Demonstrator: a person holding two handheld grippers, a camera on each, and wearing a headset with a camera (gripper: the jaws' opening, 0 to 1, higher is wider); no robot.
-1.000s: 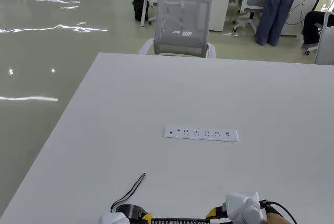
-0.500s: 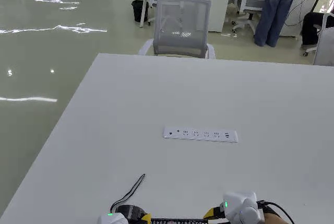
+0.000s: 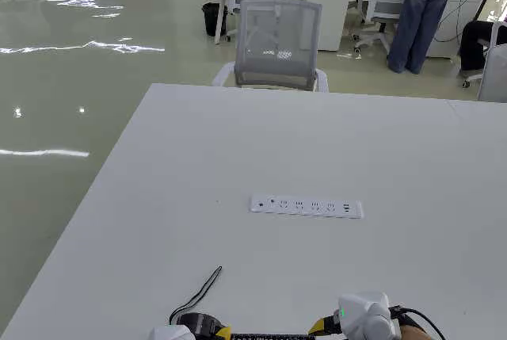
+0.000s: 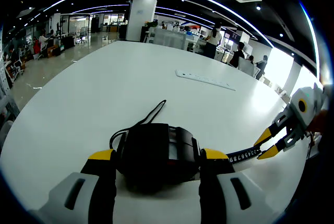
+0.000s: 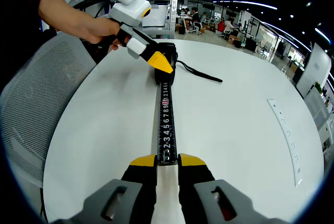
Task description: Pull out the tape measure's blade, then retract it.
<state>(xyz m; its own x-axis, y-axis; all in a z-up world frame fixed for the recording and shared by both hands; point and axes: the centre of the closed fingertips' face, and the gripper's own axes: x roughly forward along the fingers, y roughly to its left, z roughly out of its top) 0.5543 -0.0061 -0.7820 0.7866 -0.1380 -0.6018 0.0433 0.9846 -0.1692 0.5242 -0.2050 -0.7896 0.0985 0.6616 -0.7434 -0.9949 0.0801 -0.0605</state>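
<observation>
A black tape measure case (image 4: pixel 156 153) rests on the white table (image 4: pixel 104 93), and my left gripper (image 4: pixel 156 156) is shut on it, one yellow-tipped jaw on each side. Its blade (image 5: pixel 166 119) lies drawn out flat along the tabletop. At the blade's free end, my right gripper (image 5: pixel 167 160) is shut on the tip. In the head view the case (image 3: pixel 198 325), the blade (image 3: pixel 269 336) and the right gripper (image 3: pixel 319 327) sit at the bottom edge. A hand (image 5: pixel 99 28) holds the left gripper (image 5: pixel 156 61) at the case (image 5: pixel 168 51).
A black wrist strap (image 3: pixel 198 292) trails from the case across the table. A white power strip (image 3: pixel 306 207) lies mid-table. A grey mesh chair (image 3: pixel 277 39) stands at the far edge, another chair (image 5: pixel 31 104) beside me. A person (image 3: pixel 420 15) stands far back.
The right gripper has edged slightly to the left, toward the case. The head camera tilted a little; the left gripper and case stay put.
</observation>
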